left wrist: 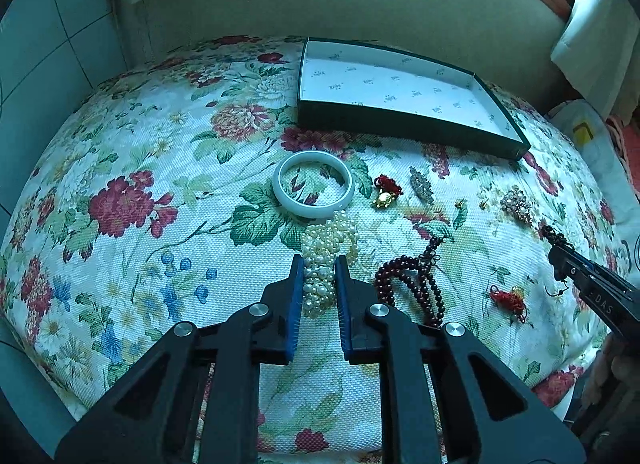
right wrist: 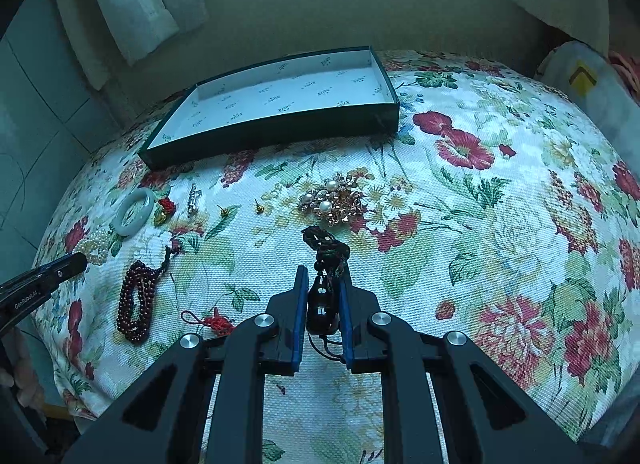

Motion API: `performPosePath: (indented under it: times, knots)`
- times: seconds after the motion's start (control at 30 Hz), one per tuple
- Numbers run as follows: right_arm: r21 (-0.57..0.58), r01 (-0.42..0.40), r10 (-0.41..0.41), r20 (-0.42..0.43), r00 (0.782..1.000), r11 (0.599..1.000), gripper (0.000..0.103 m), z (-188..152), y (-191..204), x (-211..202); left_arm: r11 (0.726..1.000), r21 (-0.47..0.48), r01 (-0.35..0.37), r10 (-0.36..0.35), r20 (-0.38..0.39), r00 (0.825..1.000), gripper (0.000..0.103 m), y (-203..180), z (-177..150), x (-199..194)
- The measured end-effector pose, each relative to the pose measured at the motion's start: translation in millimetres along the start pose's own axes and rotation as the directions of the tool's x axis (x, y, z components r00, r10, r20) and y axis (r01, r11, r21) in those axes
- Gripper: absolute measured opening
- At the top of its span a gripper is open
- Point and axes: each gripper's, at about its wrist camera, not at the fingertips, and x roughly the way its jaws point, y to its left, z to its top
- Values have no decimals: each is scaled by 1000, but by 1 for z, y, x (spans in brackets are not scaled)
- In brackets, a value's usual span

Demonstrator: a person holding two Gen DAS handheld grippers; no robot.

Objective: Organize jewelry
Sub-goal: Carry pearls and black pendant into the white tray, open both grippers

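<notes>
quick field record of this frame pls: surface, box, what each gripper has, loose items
surface: flowered cloth
box: open dark box, nothing in it, at the far side
left gripper: shut on pearl strand
right gripper: shut on dark pendant with its cord
loose on cloth: white bangle, dark red beads, pearl brooch, red knot charm
in box so far: none

both wrist views look steeply down, seemingly close, sharing the box [left wrist: 404, 126].
</notes>
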Motion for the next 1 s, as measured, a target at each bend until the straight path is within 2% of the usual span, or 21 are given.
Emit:
performPosePath:
  times: [0.23,0.43,0.73,0.9,1.0]
  knots:
    - [14,-19,18,27,999,1000,15,10,0,-9,1000,19,4,-5,37,999,15,-8,17,-8]
    - [-2,-26,26,78,997,1000,15,36,5,-17,999,48,21,-25,88,996,15,-20,48,-15]
    - [-33,-35,41,183,982,999,15,113,7,-13,994,108,25,-44,185,982,15,-46,117,-6]
    - [-34,-48,54,217,975,998,15,160,7,10,993,117,6,-33,230,973,15,-58,164,17]
    - [-34,-43,50,209,977,998,15,177,5,34,993,116,3,-29,220,975,15,-63,182,43]
